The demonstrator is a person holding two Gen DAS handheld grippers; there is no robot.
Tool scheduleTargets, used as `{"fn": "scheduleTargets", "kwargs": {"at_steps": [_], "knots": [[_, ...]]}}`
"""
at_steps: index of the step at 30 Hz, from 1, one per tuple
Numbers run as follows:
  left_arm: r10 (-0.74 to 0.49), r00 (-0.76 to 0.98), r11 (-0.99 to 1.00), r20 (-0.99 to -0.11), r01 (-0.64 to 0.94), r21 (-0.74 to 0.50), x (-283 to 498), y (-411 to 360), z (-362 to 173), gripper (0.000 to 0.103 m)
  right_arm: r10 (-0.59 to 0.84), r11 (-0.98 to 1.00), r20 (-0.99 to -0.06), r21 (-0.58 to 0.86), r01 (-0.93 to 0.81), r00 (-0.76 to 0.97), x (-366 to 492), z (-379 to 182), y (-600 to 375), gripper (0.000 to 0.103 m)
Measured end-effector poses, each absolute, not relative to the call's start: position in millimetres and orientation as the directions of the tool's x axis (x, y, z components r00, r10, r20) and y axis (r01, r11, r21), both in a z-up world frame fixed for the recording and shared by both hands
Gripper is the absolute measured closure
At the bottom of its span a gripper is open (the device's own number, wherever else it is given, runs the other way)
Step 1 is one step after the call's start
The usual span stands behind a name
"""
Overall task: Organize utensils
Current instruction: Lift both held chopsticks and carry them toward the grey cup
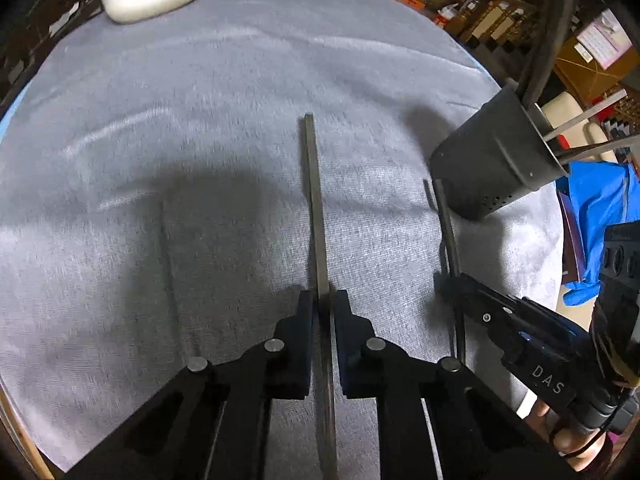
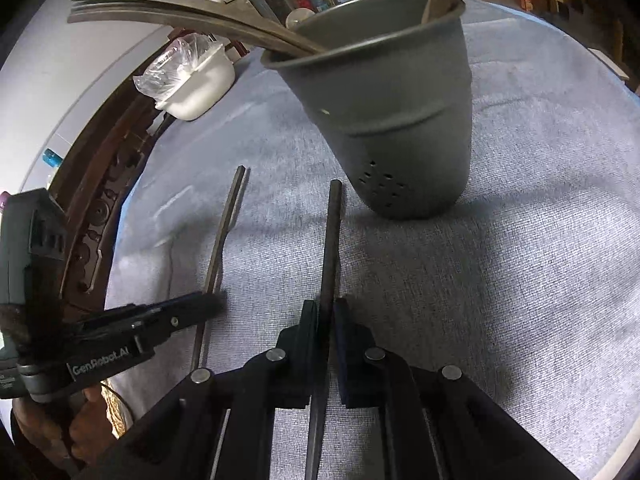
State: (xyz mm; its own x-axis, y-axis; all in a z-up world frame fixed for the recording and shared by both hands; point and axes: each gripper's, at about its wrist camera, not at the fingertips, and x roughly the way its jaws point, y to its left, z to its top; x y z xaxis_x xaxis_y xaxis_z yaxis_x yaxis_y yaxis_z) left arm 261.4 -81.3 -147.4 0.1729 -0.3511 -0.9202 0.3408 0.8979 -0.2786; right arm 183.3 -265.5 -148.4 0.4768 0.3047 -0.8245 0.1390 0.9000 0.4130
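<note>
Left wrist view shows the flat utensil [image 1: 314, 200] lying on the grey-clothed desk [image 1: 200, 120], pinched by your left claw [image 1: 325, 300], so lift it level and clear the holder [image 1: 496, 160] rim before dropping it in handle-up.

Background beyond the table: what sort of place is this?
Probably a lived-in home or storage room, not a lab: a cloth-covered table, stacked cardboard boxes and cluttered shelves behind it, and carved dark wood furniture.
</note>
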Motion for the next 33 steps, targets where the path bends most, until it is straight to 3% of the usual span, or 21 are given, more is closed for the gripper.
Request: {"fn": "scheduleTargets", "kwargs": {"at_steps": [14, 17, 21, 33], "knots": [[-0.380, 0.116, 0.884, -0.918, 0.337, -0.323, 230, -58, -147, 0.097, 0.264, 0.922, -0.843, 0.363, 0.133, 0.468, 188, -146, -257, 0.093], [-0.362, 0.140, 0.894, -0.922, 0.334, -0.300, 238, -58, -143, 0.094, 0.297, 0.906, -0.844, 0.397, 0.146, 0.447, 194, -145, -259, 0.089], [-0.360, 0.169, 0.899, -0.918, 0.328, -0.292, 255, -62, -137, 0.073, 0.306, 0.893, -0.844, 0.415, 0.174, 0.441, 203, -146, -263, 0.088], [-0.347, 0.144, 0.906, -0.927, 0.305, -0.292, 297, -92, -153, 0.073, 0.246, 0.895, -0.854, 0.381, 0.231, 0.458, 226, -145, -262, 0.088]]}}
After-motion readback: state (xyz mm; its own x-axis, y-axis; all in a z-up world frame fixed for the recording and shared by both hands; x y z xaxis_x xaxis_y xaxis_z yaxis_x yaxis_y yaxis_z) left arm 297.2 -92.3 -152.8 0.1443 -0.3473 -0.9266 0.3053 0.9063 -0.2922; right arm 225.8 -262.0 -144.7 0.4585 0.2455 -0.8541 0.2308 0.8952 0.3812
